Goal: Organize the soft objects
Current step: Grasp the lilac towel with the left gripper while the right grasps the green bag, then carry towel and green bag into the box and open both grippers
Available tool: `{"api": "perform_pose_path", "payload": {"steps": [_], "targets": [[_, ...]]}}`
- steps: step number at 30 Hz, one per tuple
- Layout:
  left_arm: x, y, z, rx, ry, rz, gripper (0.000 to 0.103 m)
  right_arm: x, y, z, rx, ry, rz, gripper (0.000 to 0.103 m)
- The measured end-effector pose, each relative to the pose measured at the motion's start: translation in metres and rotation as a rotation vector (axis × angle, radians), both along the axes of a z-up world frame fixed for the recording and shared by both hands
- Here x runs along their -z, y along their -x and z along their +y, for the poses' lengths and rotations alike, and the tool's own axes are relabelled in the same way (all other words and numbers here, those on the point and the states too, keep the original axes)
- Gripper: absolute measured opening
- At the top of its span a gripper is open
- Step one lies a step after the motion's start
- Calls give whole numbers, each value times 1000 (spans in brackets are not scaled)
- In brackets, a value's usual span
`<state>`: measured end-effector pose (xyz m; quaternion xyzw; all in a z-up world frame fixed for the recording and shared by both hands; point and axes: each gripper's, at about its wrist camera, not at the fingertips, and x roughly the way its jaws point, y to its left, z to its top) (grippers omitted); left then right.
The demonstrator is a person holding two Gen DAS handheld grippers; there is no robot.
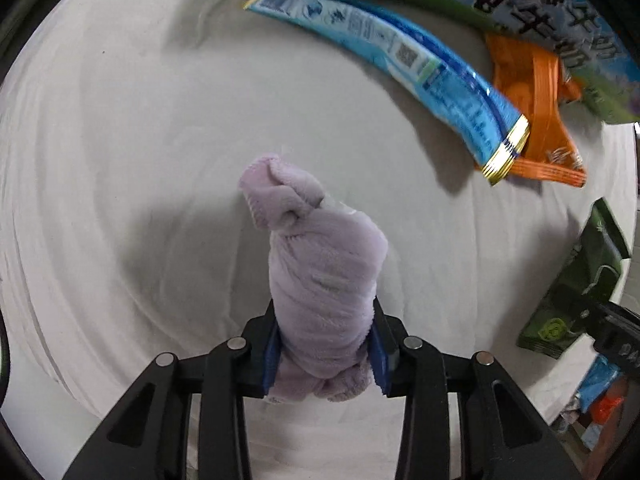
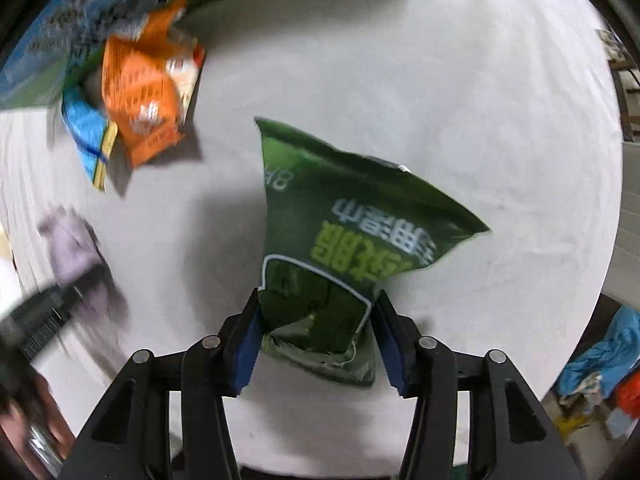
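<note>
My left gripper (image 1: 325, 344) is shut on a rolled lilac towel (image 1: 320, 264) and holds it above the white cloth-covered table (image 1: 120, 160). My right gripper (image 2: 318, 340) is shut on the lower end of a dark green soft pack (image 2: 340, 232) with white and green lettering. The green pack also shows at the right edge of the left wrist view (image 1: 576, 284). The towel and the left gripper show blurred at the left of the right wrist view (image 2: 76, 256).
An orange pack (image 1: 536, 112) and a blue pack with a gold end (image 1: 400, 60) lie at the table's far side, next to a big green and blue printed box (image 1: 540, 12). In the right wrist view they are at the upper left (image 2: 140, 96). Clutter lies beyond the table's right edge.
</note>
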<state>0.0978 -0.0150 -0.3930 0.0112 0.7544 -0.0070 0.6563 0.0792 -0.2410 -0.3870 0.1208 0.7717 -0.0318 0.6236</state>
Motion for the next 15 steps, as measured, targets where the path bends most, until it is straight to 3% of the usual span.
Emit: {"api": "perform_pose_path", "payload": {"steps": [5,8,12,15], "targets": [[0,3,-21,-8,-8,-11,37,-1,5,-11,110,25,-37,65],[-1,5,-1,-22,2,-12,35,-1,-2,-11,105,63,-36,64],[-5,5,-3,-8,-12,-31,33,-8,-4,-3,76,90,-38,44],[-23,1,-5,12,-1,-54,33,-16,-3,-4,61,82,-44,40]]}}
